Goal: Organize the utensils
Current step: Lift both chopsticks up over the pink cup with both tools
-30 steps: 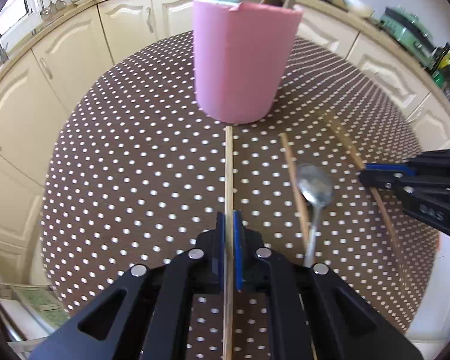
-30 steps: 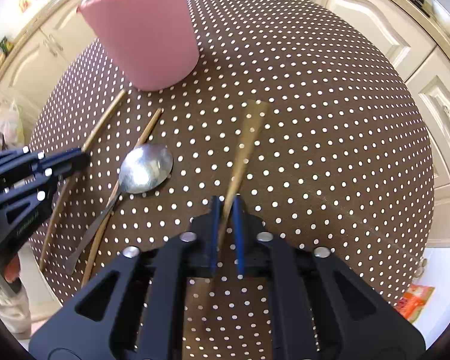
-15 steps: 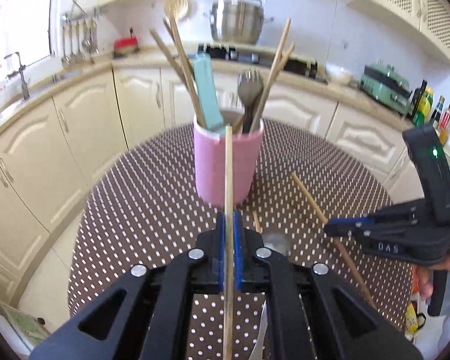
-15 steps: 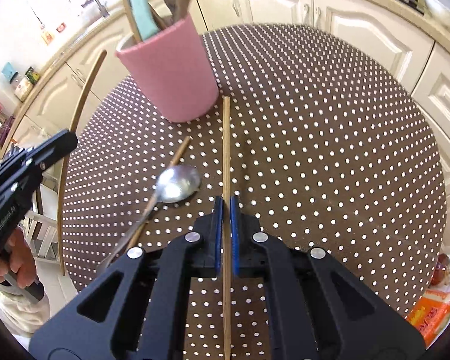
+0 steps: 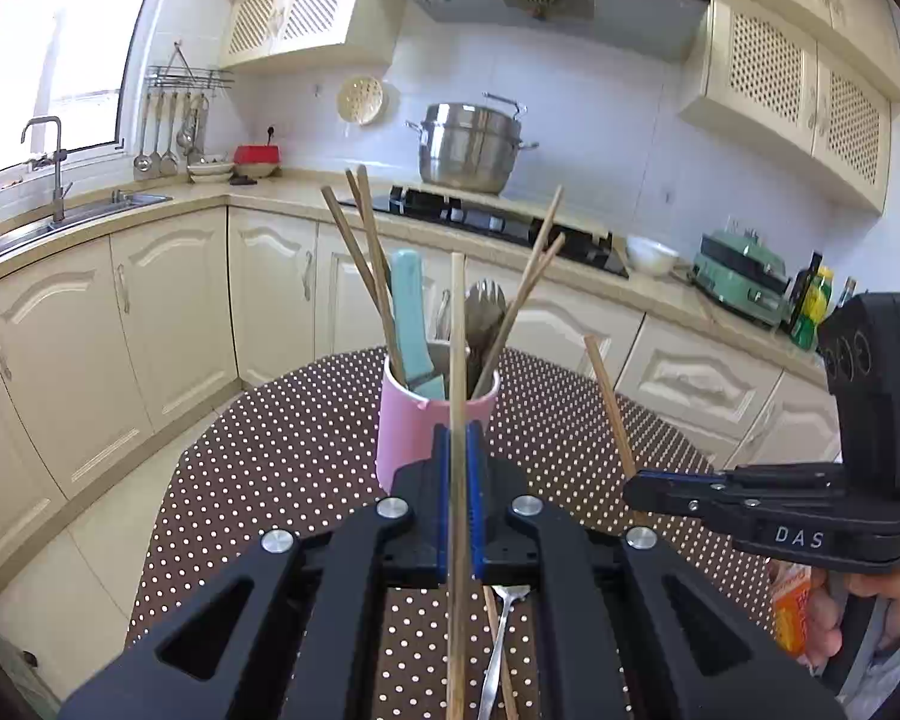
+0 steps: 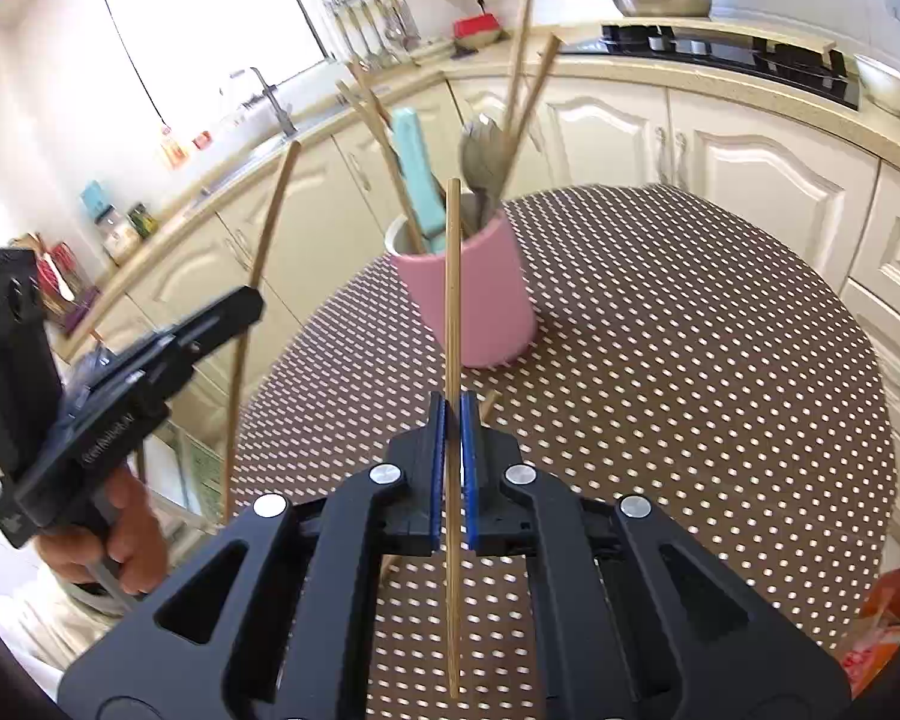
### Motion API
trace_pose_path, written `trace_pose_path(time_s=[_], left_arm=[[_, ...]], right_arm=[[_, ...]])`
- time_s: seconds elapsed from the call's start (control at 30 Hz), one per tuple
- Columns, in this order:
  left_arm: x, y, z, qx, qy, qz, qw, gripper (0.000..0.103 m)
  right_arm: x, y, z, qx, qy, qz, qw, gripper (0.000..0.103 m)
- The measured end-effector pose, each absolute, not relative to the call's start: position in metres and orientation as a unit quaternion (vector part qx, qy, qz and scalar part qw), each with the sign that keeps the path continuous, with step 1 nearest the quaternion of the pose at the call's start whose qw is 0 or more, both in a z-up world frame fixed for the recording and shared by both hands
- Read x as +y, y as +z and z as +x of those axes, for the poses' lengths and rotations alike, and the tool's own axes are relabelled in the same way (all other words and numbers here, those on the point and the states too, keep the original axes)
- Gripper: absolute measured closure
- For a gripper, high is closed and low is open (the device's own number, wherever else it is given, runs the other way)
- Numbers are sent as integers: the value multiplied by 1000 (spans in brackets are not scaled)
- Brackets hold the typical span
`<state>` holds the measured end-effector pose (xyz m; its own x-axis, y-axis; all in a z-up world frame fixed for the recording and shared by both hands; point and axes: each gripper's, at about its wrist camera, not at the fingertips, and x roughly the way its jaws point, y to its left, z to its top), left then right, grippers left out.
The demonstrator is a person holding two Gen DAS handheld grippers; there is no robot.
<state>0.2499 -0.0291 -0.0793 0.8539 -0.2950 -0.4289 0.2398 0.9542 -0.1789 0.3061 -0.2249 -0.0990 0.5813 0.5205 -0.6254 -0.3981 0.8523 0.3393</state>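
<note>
Both black plastic grippers, left gripper (image 5: pixel 459 462) and right gripper (image 6: pixel 452 420), carry blue pads, silver screws; white "DAS" lettering lower right.

Two grippers, each clamped on a chopstick, raised before a pink utensil cup

At lower centre, the left gripper (image 5: pixel 459 468) pinches a wooden chopstick (image 5: pixel 458 360) that runs straight up the frame across the pink cup (image 5: pixel 411 432), which stands on the dotted brown table (image 5: pixel 282 456) holding chopsticks, a teal handle and a metal spoon. At right, the right gripper (image 5: pixel 633 489), in a person's hand (image 5: pixel 858 618), grips a second chopstick (image 5: pixel 609 402). A spoon (image 5: pixel 501 642) lies on the table at bottom centre.
</note>
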Motion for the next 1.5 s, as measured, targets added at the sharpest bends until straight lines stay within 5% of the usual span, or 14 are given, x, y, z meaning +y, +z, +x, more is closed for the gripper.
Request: trace_pose_path(time_s=[1.5], left_arm=[[22,-25,266,120,-186,-155,963,98]], right_arm=[[-162,-50,308,210,256,91,939,98]])
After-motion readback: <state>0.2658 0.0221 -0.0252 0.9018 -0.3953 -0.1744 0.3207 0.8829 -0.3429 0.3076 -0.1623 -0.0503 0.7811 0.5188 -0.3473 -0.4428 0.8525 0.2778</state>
